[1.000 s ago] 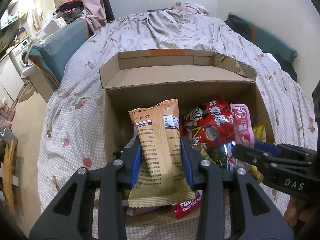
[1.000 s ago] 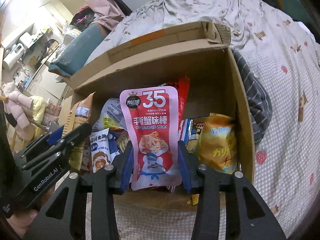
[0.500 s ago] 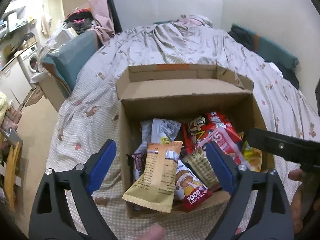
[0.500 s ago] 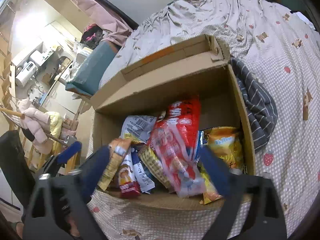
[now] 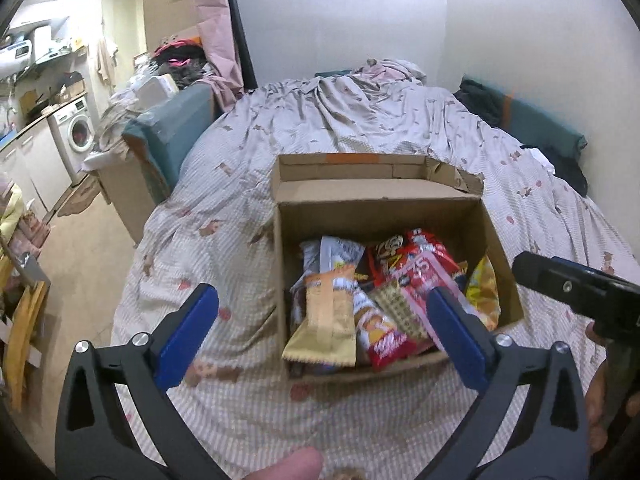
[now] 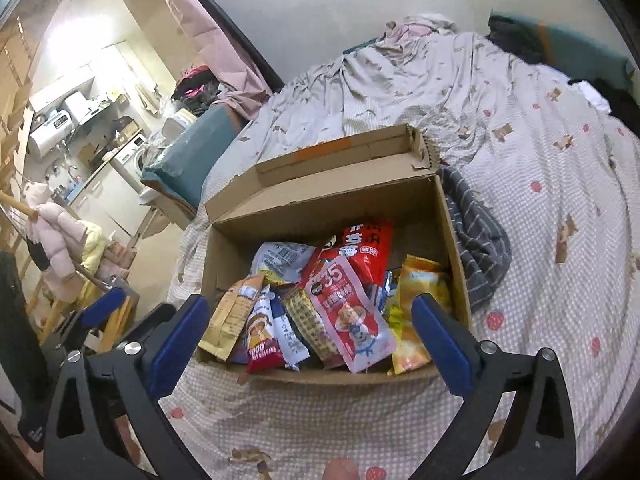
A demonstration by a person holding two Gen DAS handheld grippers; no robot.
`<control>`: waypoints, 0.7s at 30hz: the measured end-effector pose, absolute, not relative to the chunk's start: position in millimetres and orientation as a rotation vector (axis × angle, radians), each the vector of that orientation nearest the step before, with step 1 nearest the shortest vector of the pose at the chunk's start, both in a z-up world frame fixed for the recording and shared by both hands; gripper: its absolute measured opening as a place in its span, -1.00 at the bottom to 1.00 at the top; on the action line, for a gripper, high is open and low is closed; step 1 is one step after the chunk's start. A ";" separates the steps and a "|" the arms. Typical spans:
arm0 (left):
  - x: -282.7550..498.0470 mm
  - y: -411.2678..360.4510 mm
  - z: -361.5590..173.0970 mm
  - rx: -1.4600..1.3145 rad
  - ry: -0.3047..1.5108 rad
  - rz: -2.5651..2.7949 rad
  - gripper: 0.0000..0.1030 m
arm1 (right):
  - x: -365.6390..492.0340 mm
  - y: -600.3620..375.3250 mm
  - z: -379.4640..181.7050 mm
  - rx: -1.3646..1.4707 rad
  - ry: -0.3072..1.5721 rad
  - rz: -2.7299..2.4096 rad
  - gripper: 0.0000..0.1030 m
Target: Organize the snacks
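Observation:
An open cardboard box point(image 5: 380, 204) point(image 6: 328, 208) stands on the bed, filled with several snack packets. A tan packet point(image 5: 330, 320) point(image 6: 232, 316) leans over its near left rim. A pink "35" packet point(image 5: 424, 276) point(image 6: 352, 316) lies across the middle, in front of a red bag point(image 5: 412, 246) point(image 6: 366, 248). A yellow bag point(image 5: 484, 296) point(image 6: 420, 280) sits at the right. My left gripper point(image 5: 320, 294) and my right gripper point(image 6: 310, 303) hover above the box's near edge. The jaws of both are opening wide, with nothing gripped between them.
The bed cover point(image 5: 360, 128) spreads around the box. A grey striped cloth point(image 6: 476, 240) lies against the box's right side. A teal cushion point(image 5: 176, 128) and a washing machine point(image 5: 78, 136) are off to the left. A person's finger point(image 5: 292, 464) shows at the bottom edge.
Both grippers let go of their packets, opened wide and drew back and up. The tan and pink packets now lie in the box.

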State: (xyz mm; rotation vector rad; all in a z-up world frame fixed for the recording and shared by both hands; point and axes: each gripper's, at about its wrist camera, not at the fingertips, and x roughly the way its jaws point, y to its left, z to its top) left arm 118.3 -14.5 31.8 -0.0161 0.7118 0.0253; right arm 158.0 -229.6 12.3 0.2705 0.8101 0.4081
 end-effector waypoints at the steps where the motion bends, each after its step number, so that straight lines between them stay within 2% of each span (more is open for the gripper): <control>1: 112.3 -13.0 31.8 -0.017 0.716 0.025 0.99 | 152.1 -231.4 11.3 0.275 0.810 0.405 1.00; 7: 85.6 -1.7 29.1 -0.060 0.759 0.019 0.99 | 126.3 -240.5 -0.3 0.299 0.856 0.376 1.00; 14: 55.0 3.0 19.7 -0.087 0.796 0.023 0.99 | 79.9 -235.8 0.9 0.204 0.809 0.323 1.00; 21: 38.4 -0.4 19.9 -0.062 0.732 0.070 0.99 | 69.1 -225.9 -5.0 0.128 0.756 0.253 1.00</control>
